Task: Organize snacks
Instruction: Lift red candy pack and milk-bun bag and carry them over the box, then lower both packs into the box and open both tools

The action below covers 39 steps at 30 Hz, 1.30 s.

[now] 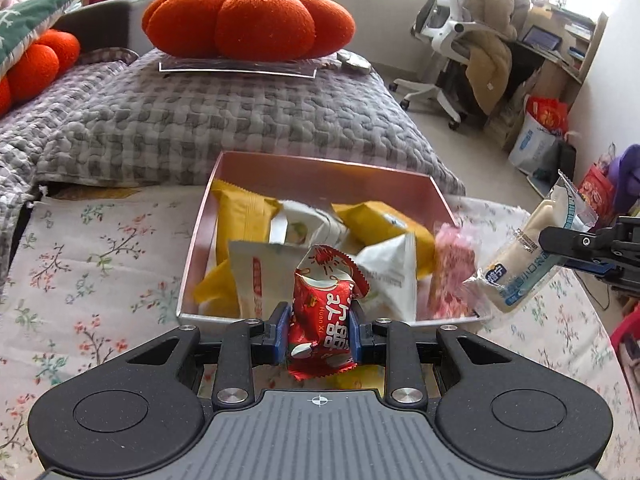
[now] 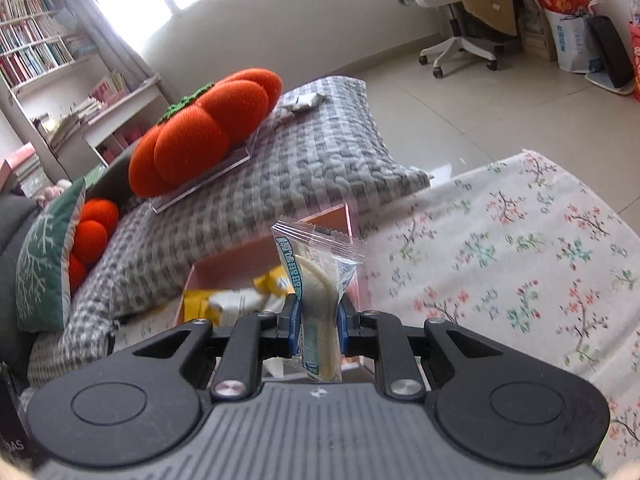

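You are pinching a shiny red foil snack packet with white lettering [image 1: 324, 320] upright between the blue pads of your left gripper [image 1: 320, 330], gripping it at its waist so the crimped top is standing clear. It is hanging just in front of the near wall of the shallow pink rectangular box [image 1: 202, 224], probably so it can go in on top of the yellow and white snack packets [image 1: 248, 216] already heaped inside.

Your right gripper [image 2: 318, 322] is clamping a clear-wrapped pale cream snack bar with blue print [image 2: 316, 292] near its lower end, leaving most of it sticking out. Seen from the left wrist, it is hovering beside the box's right edge.

The box is sitting on a white cloth printed with small flowering branches [image 1: 100, 248]. Behind it, a grey checked quilt [image 1: 200, 120] is carrying a big orange knitted pumpkin-shaped cushion [image 1: 248, 16]; a white office chair [image 1: 444, 28] is standing on the pale tiled floor.
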Tool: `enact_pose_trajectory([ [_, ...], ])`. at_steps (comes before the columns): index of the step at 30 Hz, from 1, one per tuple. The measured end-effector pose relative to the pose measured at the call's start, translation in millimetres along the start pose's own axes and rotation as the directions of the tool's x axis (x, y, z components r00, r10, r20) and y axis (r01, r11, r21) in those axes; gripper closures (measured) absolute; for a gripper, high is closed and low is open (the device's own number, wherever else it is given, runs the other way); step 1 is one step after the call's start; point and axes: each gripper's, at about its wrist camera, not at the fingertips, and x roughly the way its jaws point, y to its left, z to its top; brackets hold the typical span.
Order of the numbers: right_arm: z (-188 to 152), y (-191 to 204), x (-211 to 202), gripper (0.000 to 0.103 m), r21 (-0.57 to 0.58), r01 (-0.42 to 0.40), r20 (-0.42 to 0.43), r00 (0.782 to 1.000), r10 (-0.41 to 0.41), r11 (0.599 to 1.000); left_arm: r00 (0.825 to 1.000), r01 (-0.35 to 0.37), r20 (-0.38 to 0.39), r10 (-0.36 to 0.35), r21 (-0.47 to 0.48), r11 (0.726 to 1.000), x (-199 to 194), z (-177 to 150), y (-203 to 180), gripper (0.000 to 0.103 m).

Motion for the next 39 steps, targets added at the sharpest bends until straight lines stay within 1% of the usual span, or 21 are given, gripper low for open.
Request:
enact_pose_trajectory([
  [5,2,1,13,0.086,0.023,-0.029,0.001,1.0,0.029,0.999,1.0,0.007,0.024,-0.006,-0.002,1.0,9,3,-1,0.076],
  [9,0,9,22,0.086,-0.008,-0.007,-0.008,1.0,0.007,1.0,0.999,0.003,0.034,-0.003,0.0,1.0,18,4,-2,0.076],
  [15,-4,18,30,0.086,-0.046,-0.006,-0.018,1.0,0.005,0.999,0.998,-0.003,0.055,0.003,0.004,1.0,25,3,-3,0.076],
  [17,-6,21,34,0.086,-0.063,-0.015,-0.032,0.999,0.013,0.998,0.998,-0.007,0.064,0.006,0.017,1.0,25,2,-4,0.071],
  [19,-8,25,38,0.085,-0.094,-0.022,-0.054,0.998,0.017,0.995,0.998,-0.007,0.068,0.006,0.022,1.0,23,2,-5,0.068],
  [21,-8,28,39,0.078,-0.121,-0.021,-0.065,0.998,0.013,0.992,0.997,-0.009,0.081,0.007,0.024,1.0,19,4,-4,0.066],
  [23,-6,27,34,0.073,-0.12,-0.017,-0.044,0.999,0.012,0.993,0.996,-0.014,0.092,0.012,0.019,1.0,14,6,-2,0.066],
  [27,-2,21,28,0.072,-0.091,-0.019,-0.027,0.999,0.017,0.996,0.995,-0.008,0.104,0.009,-0.006,1.0,7,9,2,0.066],
  [32,1,14,27,0.073,-0.06,-0.013,-0.024,1.0,0.011,0.998,0.994,-0.044,0.1,0.041,0.019,0.999,-2,9,-1,0.067],
  [34,3,12,24,0.073,-0.049,-0.022,-0.025,0.999,0.021,0.999,0.994,-0.041,0.102,0.039,0.017,0.999,-8,9,0,0.068],
  [37,6,11,16,0.073,-0.054,-0.025,-0.019,1.0,0.024,0.998,0.993,-0.033,0.111,0.032,0.005,0.999,-19,9,1,0.068],
  [39,7,12,12,0.073,-0.071,-0.005,-0.027,1.0,0.003,0.997,0.994,-0.04,0.106,0.04,0.004,0.999,-25,8,2,0.067],
])
